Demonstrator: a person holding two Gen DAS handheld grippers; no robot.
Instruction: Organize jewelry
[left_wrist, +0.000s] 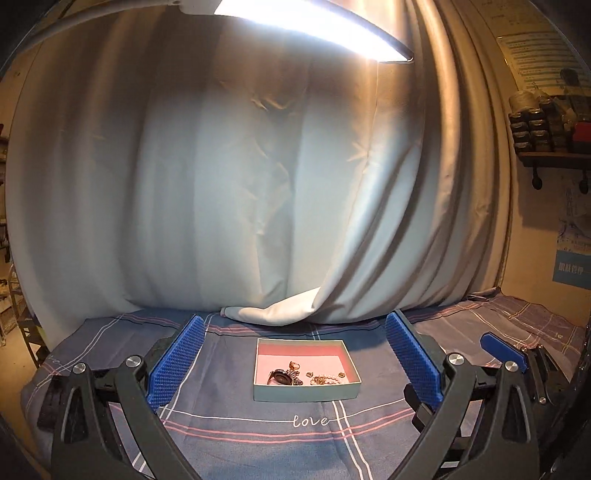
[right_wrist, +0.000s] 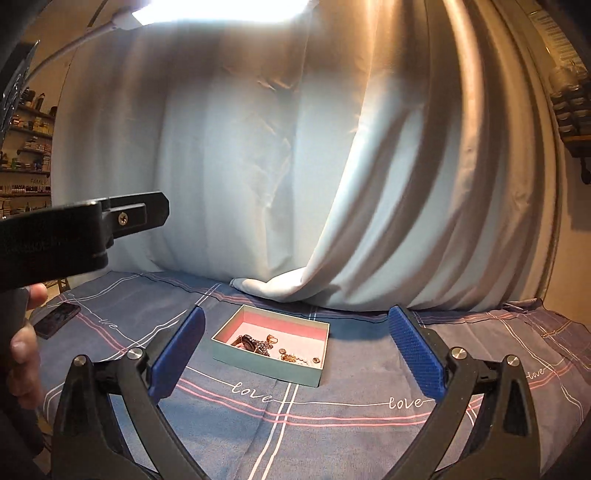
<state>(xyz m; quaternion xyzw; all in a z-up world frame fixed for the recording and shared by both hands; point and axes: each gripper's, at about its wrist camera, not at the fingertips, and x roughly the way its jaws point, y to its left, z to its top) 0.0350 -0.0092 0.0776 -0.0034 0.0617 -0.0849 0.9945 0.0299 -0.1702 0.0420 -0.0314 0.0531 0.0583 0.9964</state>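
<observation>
Two handheld grippers hover above a surface covered with a dark blue plaid cloth (left_wrist: 229, 454) printed with the word "love" in white script.

The left gripper (left_wrist: 295, 363) is released, its blue ridged fingers (left_wrist: 177, 363) spread wide with nothing between them. Straight ahead of it, centred between the fingers, sits a shallow teal box (left_wrist: 306, 392) with a pink lining. The jewelry (left_wrist: 308, 376) lies in a loose heap against the box's near wall: a dark round watch (left_wrist: 281, 376) towards the left finger, a gold ring (left_wrist: 293, 365) just beyond it, and small gold and pearl pieces (left_wrist: 327, 379) towards the right finger.

The right gripper (right_wrist: 297, 354) is also released and empty, fingers (right_wrist: 417, 354) wide apart. The same box (right_wrist: 266, 365) lies ahead of it, nearer its left finger and turned at an angle. A dark phone (right_wrist: 57, 319) rests flat on the cloth far off to its left, near the person's hand (right_wrist: 24, 347).

Beyond both grippers hangs a pale blue curtain (left_wrist: 221, 184), its hem folded onto the cloth behind the box. A bright bar lamp (left_wrist: 314, 27) shines overhead.
</observation>
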